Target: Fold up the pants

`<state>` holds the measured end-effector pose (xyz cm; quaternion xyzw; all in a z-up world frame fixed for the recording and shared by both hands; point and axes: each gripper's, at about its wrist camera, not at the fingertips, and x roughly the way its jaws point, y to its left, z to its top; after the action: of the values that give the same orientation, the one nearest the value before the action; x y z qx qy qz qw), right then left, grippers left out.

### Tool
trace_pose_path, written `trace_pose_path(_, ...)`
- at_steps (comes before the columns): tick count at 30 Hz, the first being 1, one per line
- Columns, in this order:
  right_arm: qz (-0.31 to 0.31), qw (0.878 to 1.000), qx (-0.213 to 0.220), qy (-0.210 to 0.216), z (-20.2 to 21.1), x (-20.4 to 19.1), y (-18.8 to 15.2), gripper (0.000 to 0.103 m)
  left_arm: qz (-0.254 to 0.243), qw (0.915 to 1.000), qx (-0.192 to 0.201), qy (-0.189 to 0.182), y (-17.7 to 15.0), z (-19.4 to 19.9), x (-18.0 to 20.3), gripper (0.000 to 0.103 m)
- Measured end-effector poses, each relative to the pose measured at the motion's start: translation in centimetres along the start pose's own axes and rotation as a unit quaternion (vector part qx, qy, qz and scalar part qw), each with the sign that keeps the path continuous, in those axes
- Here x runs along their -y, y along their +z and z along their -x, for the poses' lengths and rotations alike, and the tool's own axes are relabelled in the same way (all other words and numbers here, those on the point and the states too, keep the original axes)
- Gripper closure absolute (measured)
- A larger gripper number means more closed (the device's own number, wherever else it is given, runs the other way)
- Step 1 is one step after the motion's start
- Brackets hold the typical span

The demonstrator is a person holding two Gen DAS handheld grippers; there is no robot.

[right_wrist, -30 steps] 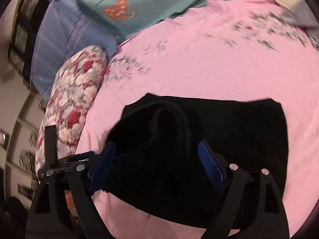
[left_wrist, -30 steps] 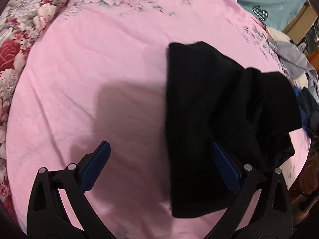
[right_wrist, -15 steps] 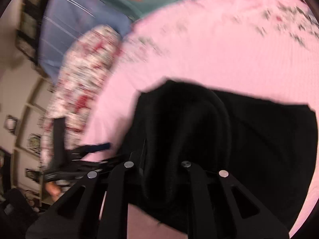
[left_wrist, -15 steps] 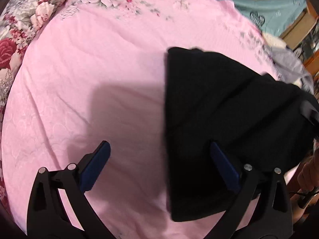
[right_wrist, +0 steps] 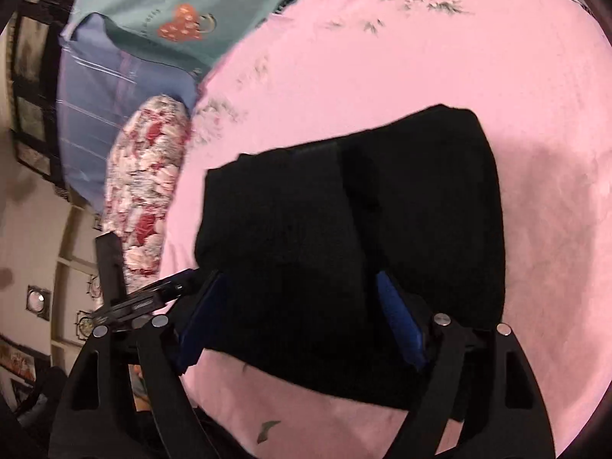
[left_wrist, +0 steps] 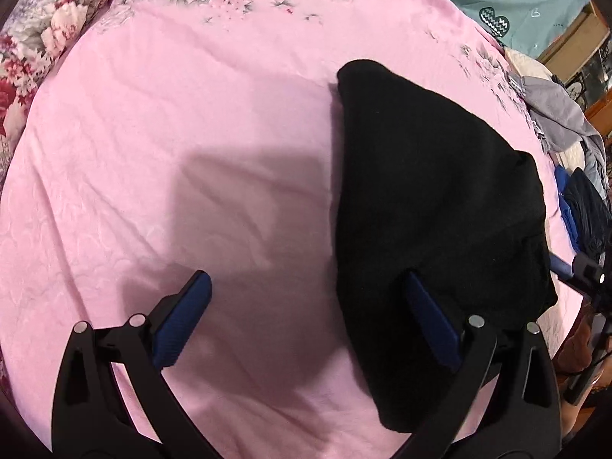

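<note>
Lying folded, one black pants [left_wrist: 432, 199]; two claws apart.

Left wrist view: I am looking steeply down, close over the sheet [left_wrist: 160, 145], pants [left_wrist: 432, 199] lying right of centre. Right wrist view: I am facing shallower, near above the pants [right_wrist: 344, 237], toward pillows [right_wrist: 145, 191]. Both are sharing pants, sheet, pillow.

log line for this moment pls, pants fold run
stage: fold just laid | black pants folded on pink bedsheet | right gripper open, jaws just opened, straddling pants | left gripper open, empty
</note>
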<state>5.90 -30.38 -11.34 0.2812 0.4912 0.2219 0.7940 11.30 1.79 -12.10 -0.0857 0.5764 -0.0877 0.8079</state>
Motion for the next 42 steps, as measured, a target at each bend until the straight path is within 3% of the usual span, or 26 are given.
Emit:
trace_pose_path(5,0.000,1.000,-0.028,-0.010,-0.4,0.5,-1.3,0.022,0.014,0.9999,0.000,0.002,-0.5,0.6,-0.6,0.002)
trace_pose_path(8,0.003,1.000,-0.016,-0.009,0.0,0.4,-1.2,0.022,-0.003,0.9998,0.009,-0.018,-0.6,1.7,0.1,0.002)
trace_pose_path(10,-0.006,1.000,0.005,-0.012,-0.4,0.5,-0.5,0.028,-0.018,0.9989,0.023,-0.036,-0.7,2.7,1.1,0.002)
trace_pose_path(12,0.003,1.000,0.015,-0.009,-1.3,-0.1,0.5,0.071,-0.033,0.9982,0.024,-0.043,-0.7,2.8,2.2,0.002)
trace_pose_path(14,0.003,1.000,0.020,-0.023,-1.8,-0.8,1.4,0.093,-0.050,0.9980,0.014,-0.035,-0.9,2.2,3.5,0.002)
trace_pose_path(15,-0.006,1.000,0.016,0.007,-1.9,-1.4,1.9,0.098,-0.058,0.9979,0.007,-0.029,-1.1,1.9,3.9,0.002)
trace_pose_path(19,0.002,0.994,-0.004,0.107,-2.2,-4.9,2.8,0.098,-0.063,0.9977,-0.003,0.025,-1.6,0.6,3.4,0.002)
trace_pose_path(21,-0.005,0.988,-0.026,0.154,-2.9,-5.9,2.7,0.097,-0.049,0.9985,-0.013,0.020,-1.6,0.0,2.5,0.002)
trace_pose_path(23,-0.008,0.984,-0.047,0.171,-3.4,-5.8,2.4,0.097,-0.041,0.9989,-0.021,0.007,-1.4,-0.2,1.8,0.002)
trace_pose_path(26,0.003,0.997,-0.040,0.069,-4.1,-5.8,2.3,0.094,-0.046,0.9987,-0.019,0.008,-1.5,-0.2,1.5,0.002)
trace_pose_path(28,-0.011,0.999,-0.026,0.041,-3.3,-4.5,2.2,0.080,-0.048,0.9987,-0.017,0.008,-1.5,-0.1,1.3,0.002)
trace_pose_path(29,-0.023,0.998,-0.025,0.044,-2.8,-3.7,2.1,0.056,-0.049,0.9987,-0.016,0.008,-1.6,-0.1,1.3,0.002)
trace_pose_path(30,-0.040,0.998,-0.012,0.039,-2.0,-2.9,2.0,0.039,-0.049,0.9987,-0.015,0.008,-1.6,-0.1,1.3,0.002)
trace_pose_path(32,-0.038,0.999,0.013,0.015,-0.8,-1.9,1.7,0.038,-0.050,0.9986,-0.014,0.009,-1.6,-0.2,1.2,0.002)
trace_pose_path(34,-0.032,0.999,0.005,-0.005,-0.7,-1.2,1.1,0.038,-0.051,0.9986,-0.013,0.008,-1.6,-0.2,1.2,0.002)
trace_pose_path(42,-0.049,0.999,-0.013,0.012,0.3,1.2,-0.1,0.038,-0.054,0.9984,-0.015,0.005,-1.1,-0.5,1.4,0.002)
